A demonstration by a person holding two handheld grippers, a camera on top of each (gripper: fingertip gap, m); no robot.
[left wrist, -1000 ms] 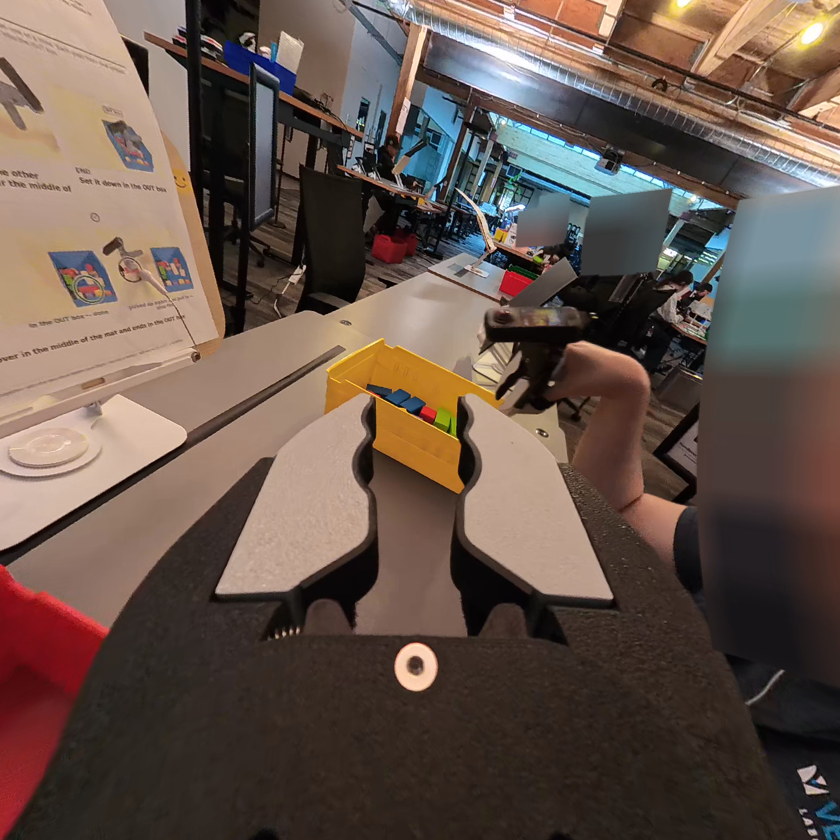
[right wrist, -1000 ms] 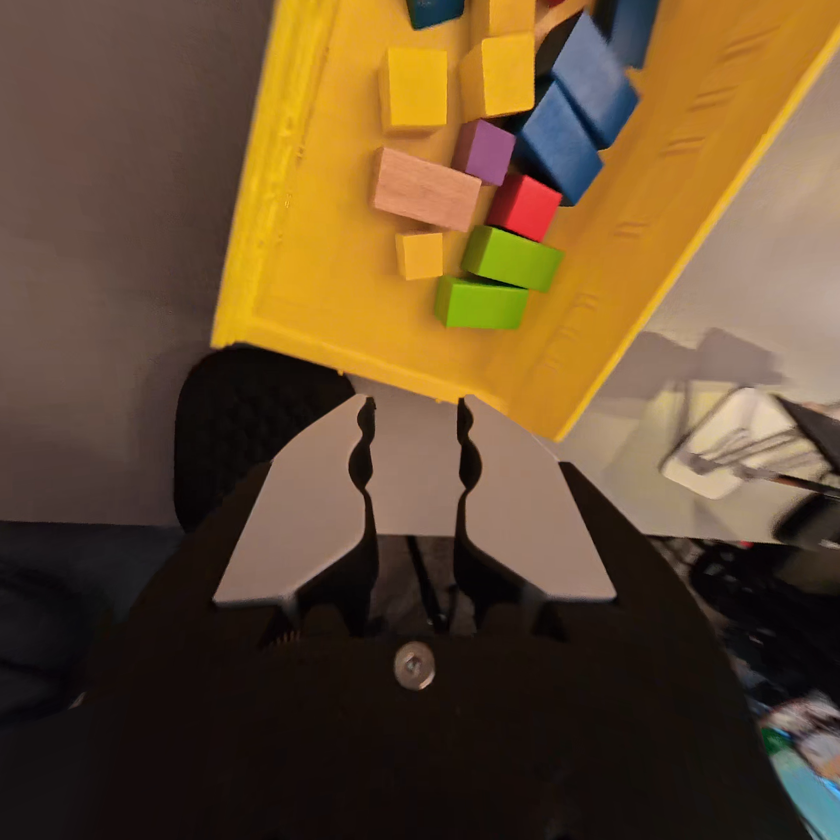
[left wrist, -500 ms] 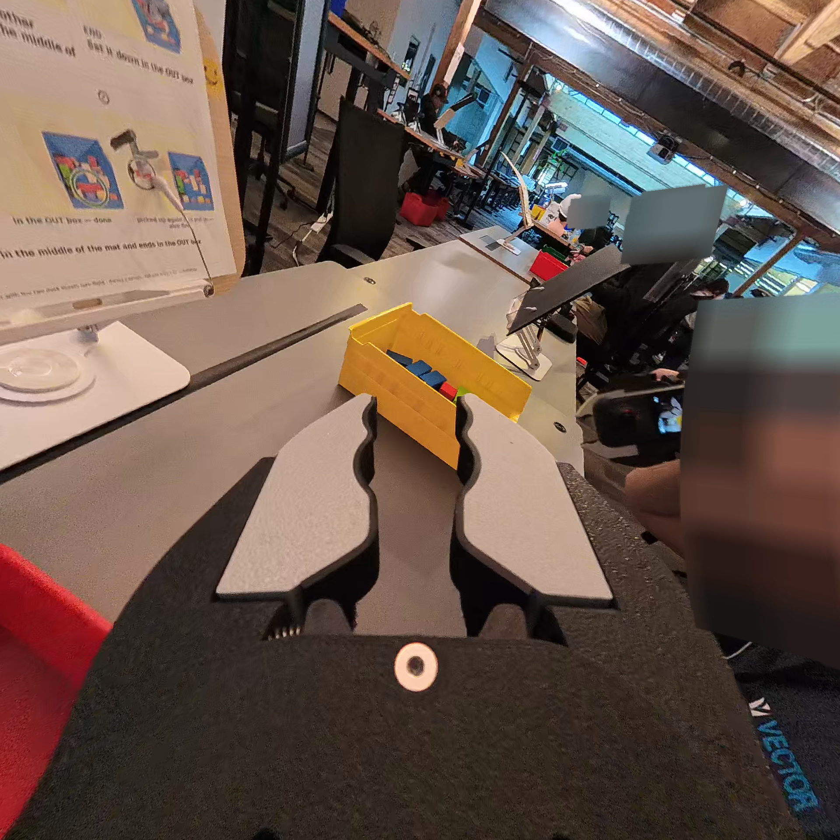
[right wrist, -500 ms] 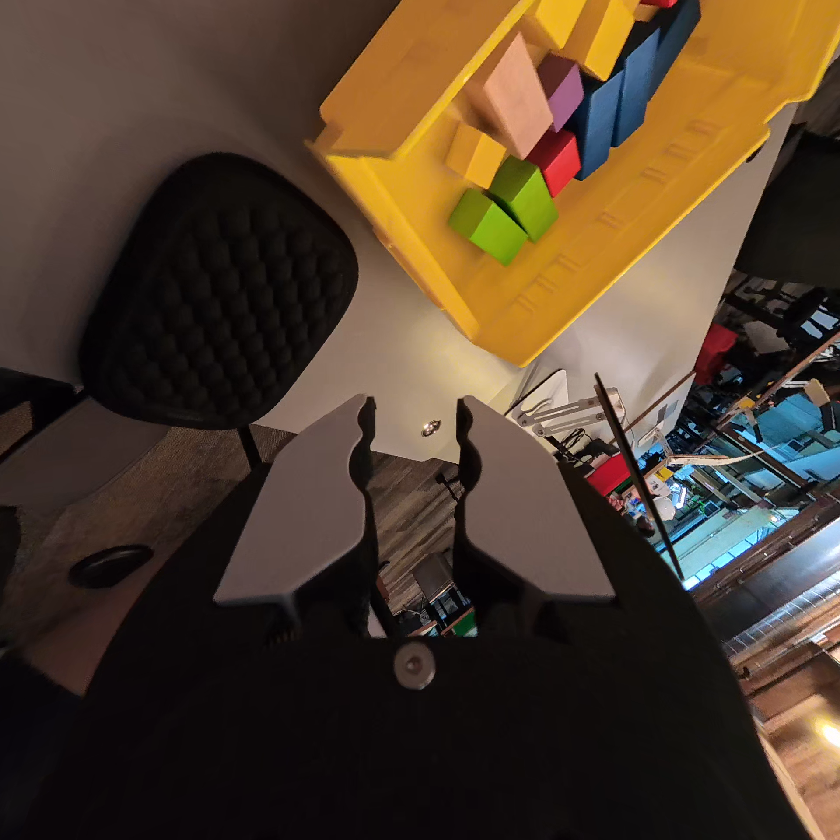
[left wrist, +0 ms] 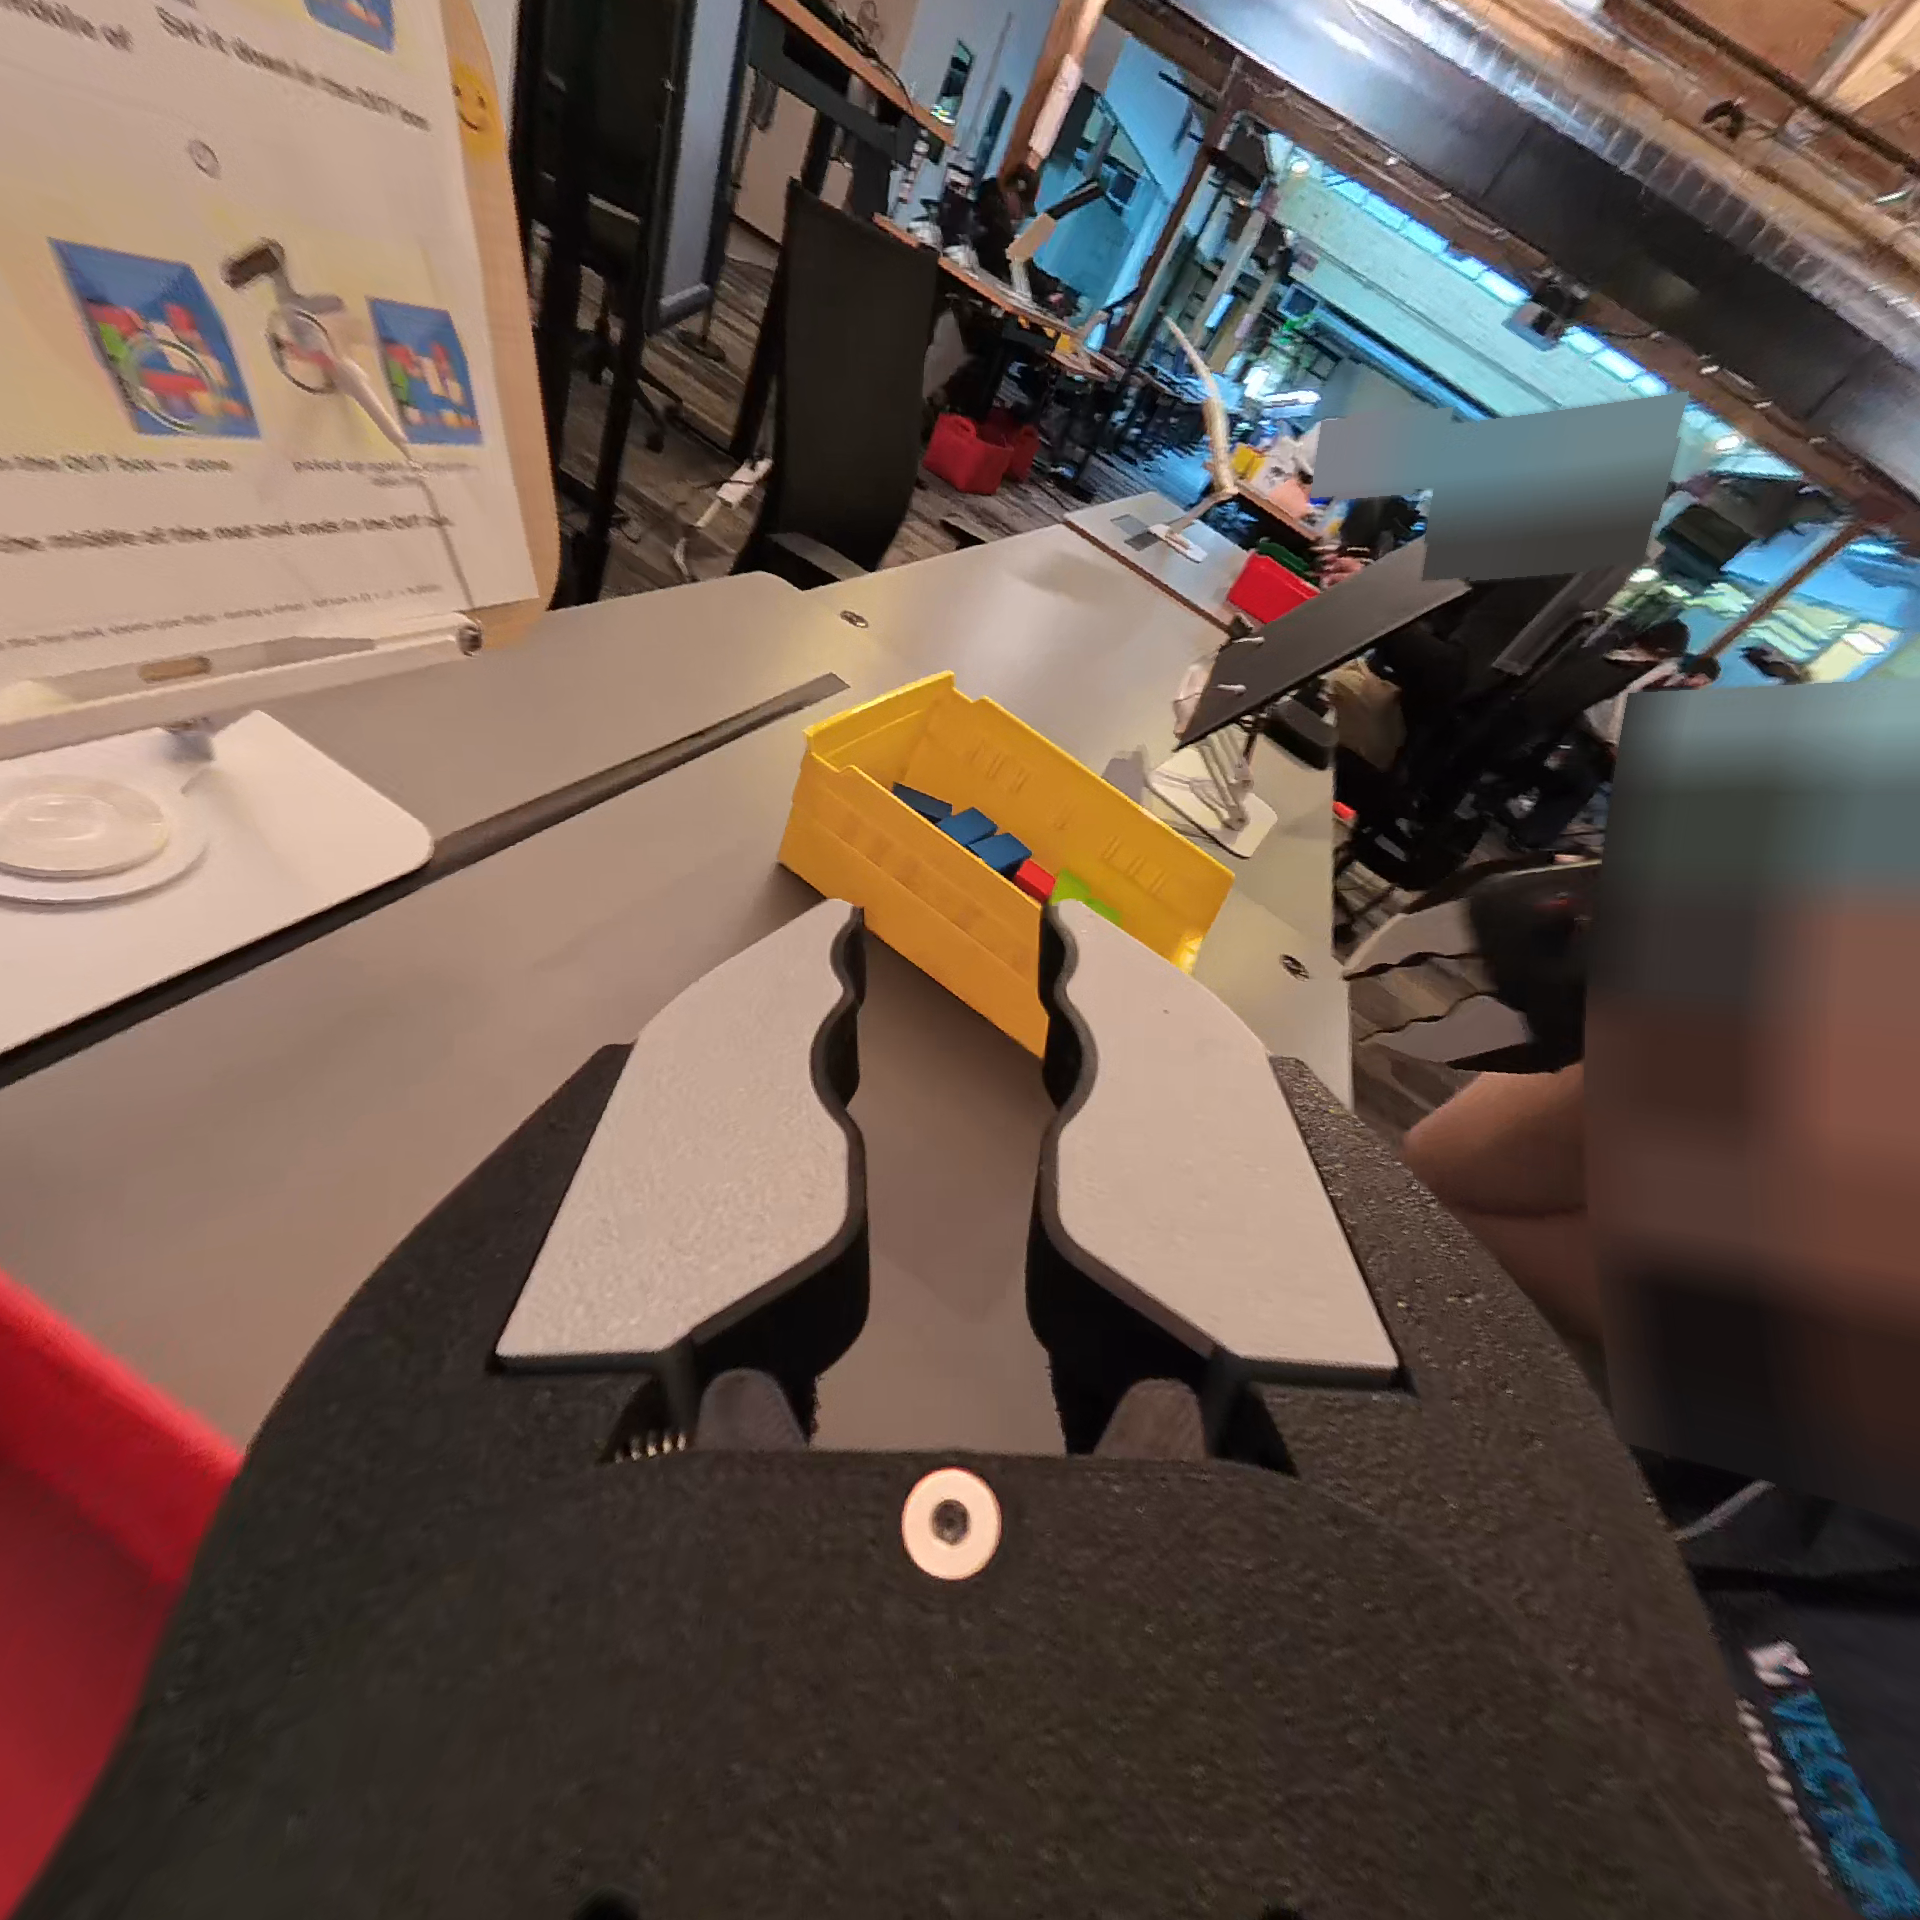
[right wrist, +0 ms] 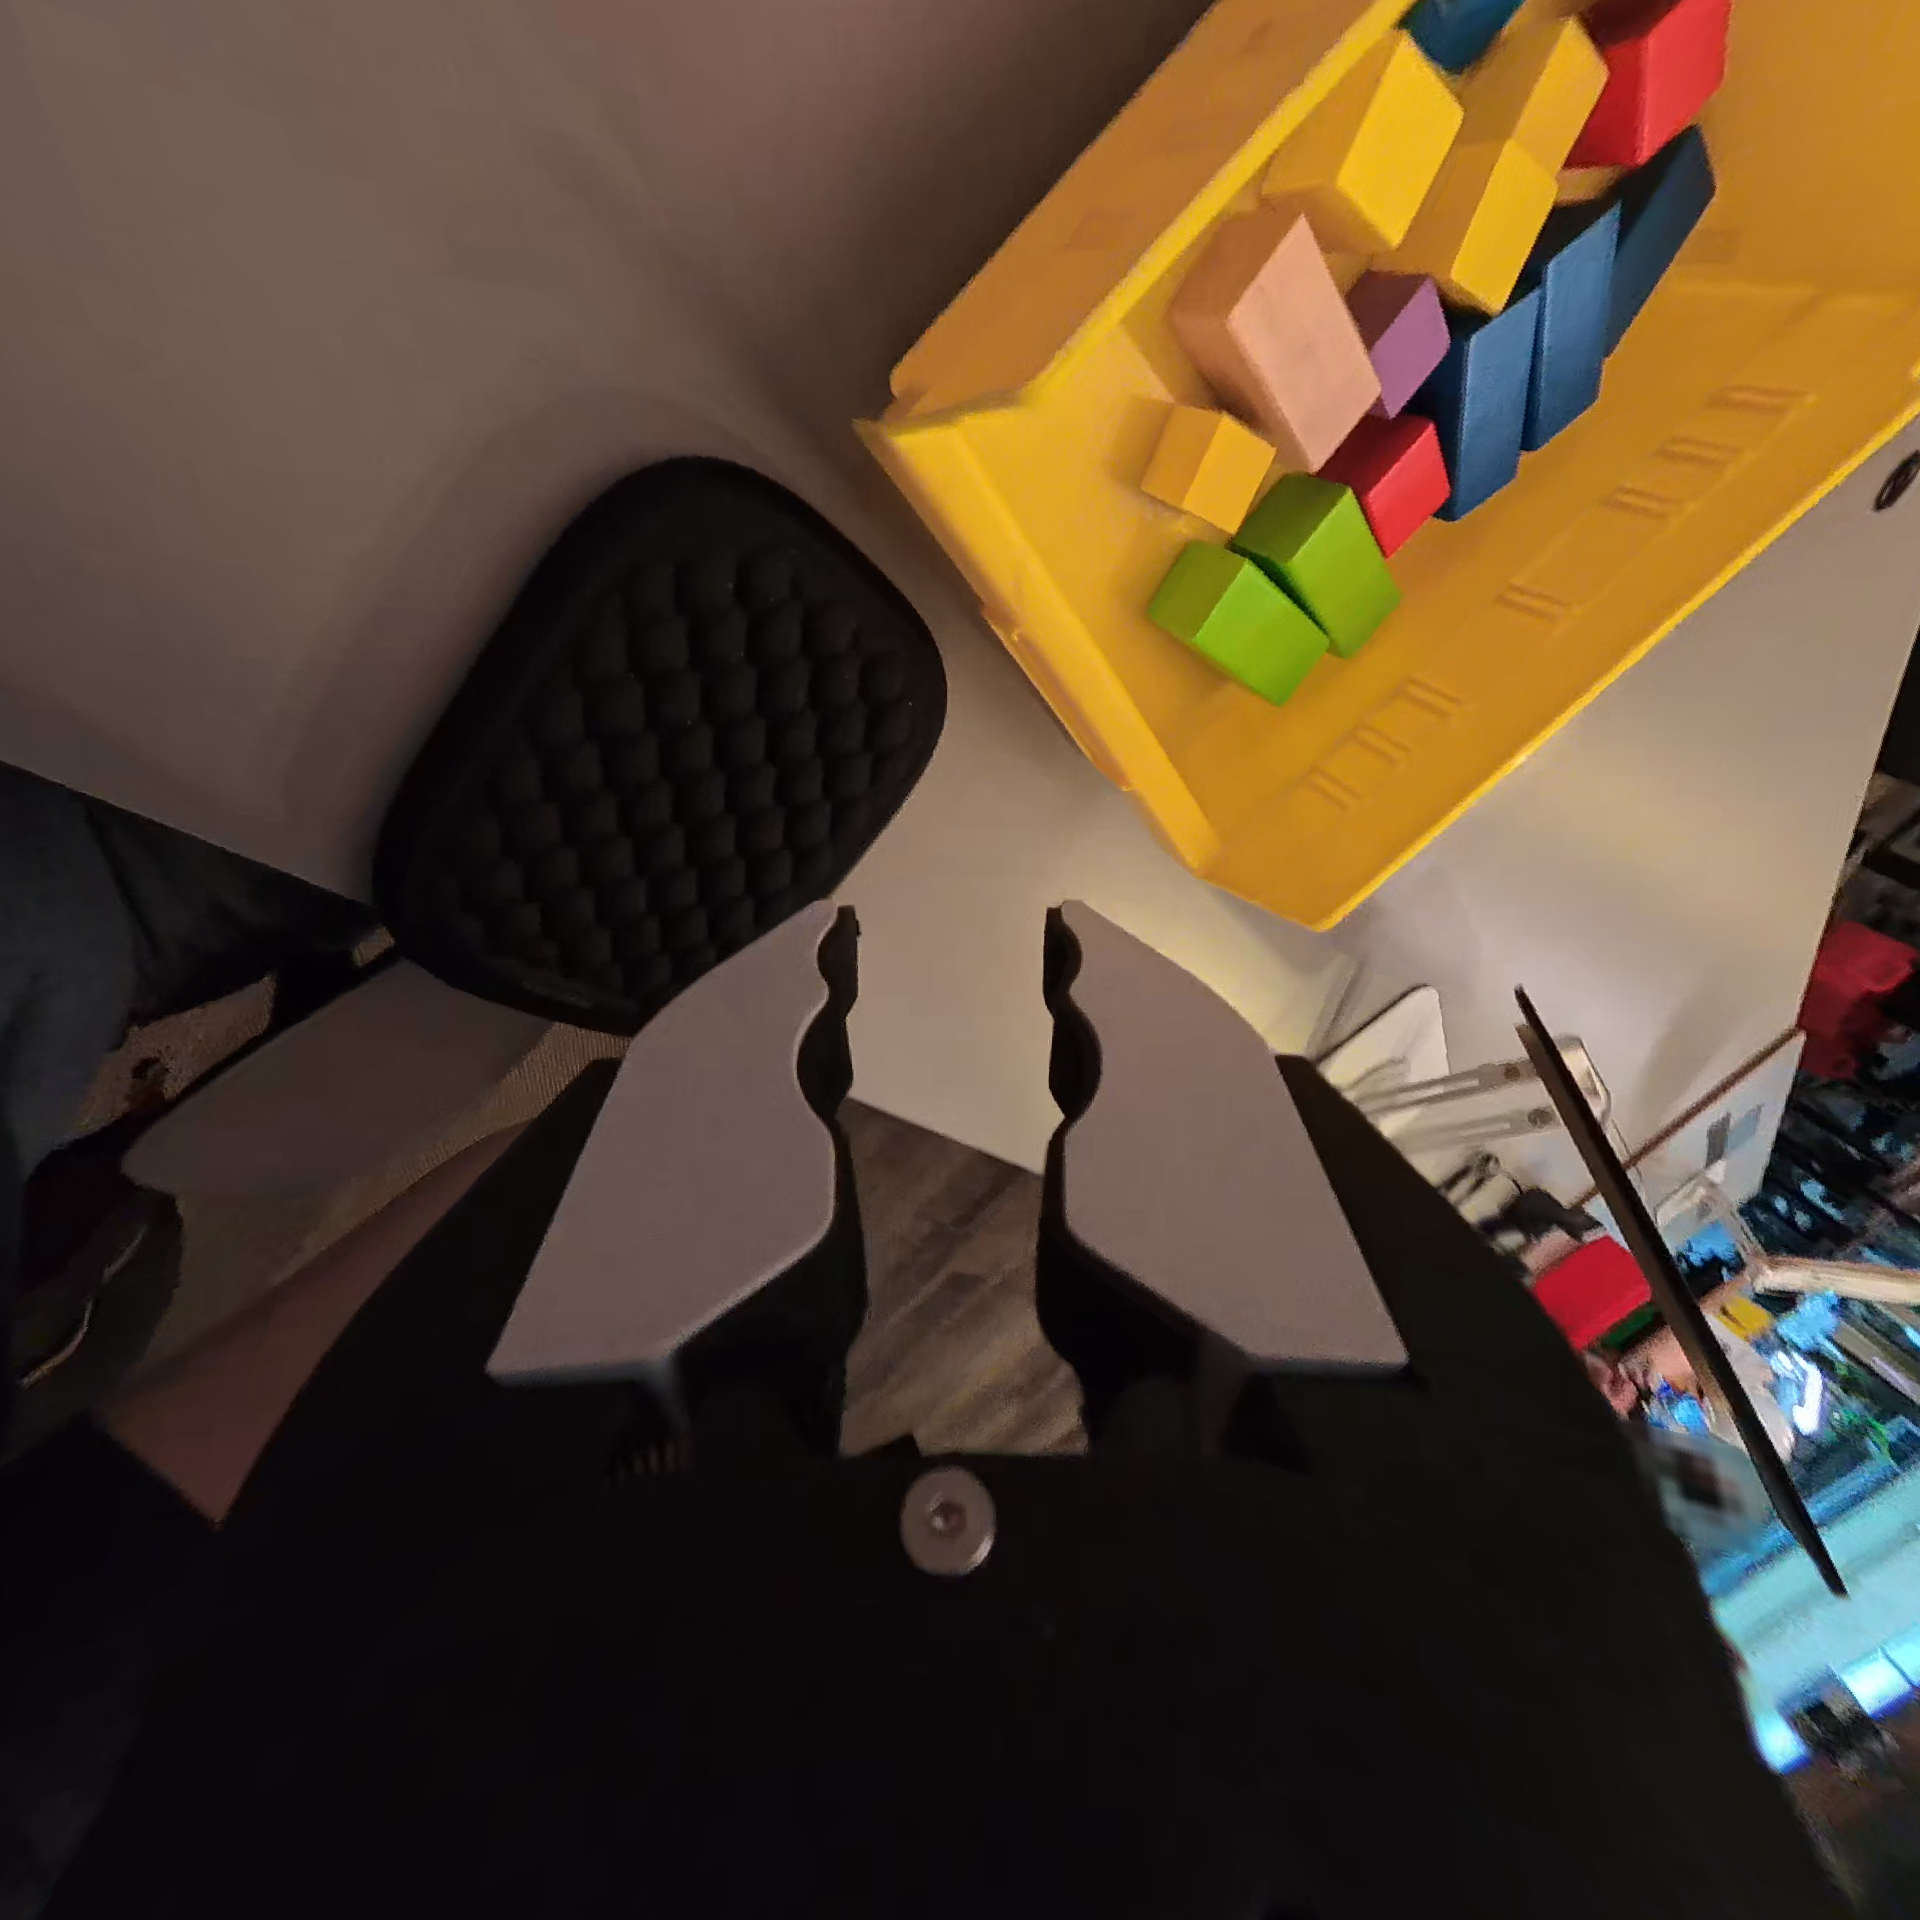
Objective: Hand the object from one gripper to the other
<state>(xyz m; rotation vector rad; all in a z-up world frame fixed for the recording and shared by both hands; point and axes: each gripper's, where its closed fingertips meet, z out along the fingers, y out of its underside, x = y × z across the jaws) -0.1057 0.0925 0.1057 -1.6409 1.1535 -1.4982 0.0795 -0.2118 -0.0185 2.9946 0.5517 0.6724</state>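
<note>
A yellow bin [left wrist: 935, 914] with several coloured wooden blocks sits on the grey table, just beyond my left gripper [left wrist: 948, 920], which is open and empty. In the right wrist view the same bin [right wrist: 1382, 727] lies at the upper right, holding green blocks [right wrist: 1278, 592], a red block [right wrist: 1397, 478], blue blocks [right wrist: 1527, 353], yellow blocks and a pale wooden block [right wrist: 1283, 332]. My right gripper [right wrist: 951, 920] is open and empty, off the table's near edge, short of the bin.
A red bin [left wrist: 73, 1538] shows at the lower left. An instruction sheet on a white stand [left wrist: 208, 810] stands at the back left. A black textured pad [right wrist: 665, 727] lies by the table edge. A person's arm [left wrist: 1496, 1153] is at the right.
My right gripper pulled back from over the yellow bin to past the table edge and turned. My left gripper tilted down slightly and shifted view; both stayed open and empty.
</note>
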